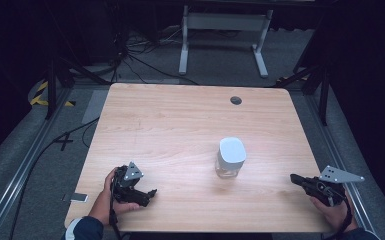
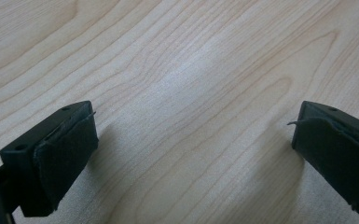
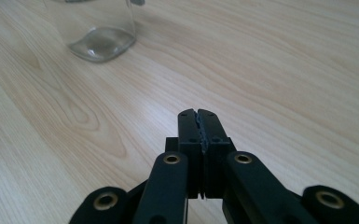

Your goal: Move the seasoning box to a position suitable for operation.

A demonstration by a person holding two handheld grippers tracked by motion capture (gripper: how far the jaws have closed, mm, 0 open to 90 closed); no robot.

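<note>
Your left tongs point(image 2: 193, 154) are spread wide and released, low over the bare table point(image 1: 170, 125) near its front left corner. Your right tongs point(image 3: 198, 122) are clenched on nothing at the front right edge. The white-lidded glass jar point(image 1: 230, 157) stands upright between them, well apart from both.

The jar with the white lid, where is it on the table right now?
In the high view the jar stands upright right of the table's centre, between the two grippers, nearer the right gripper, touching neither.
</note>
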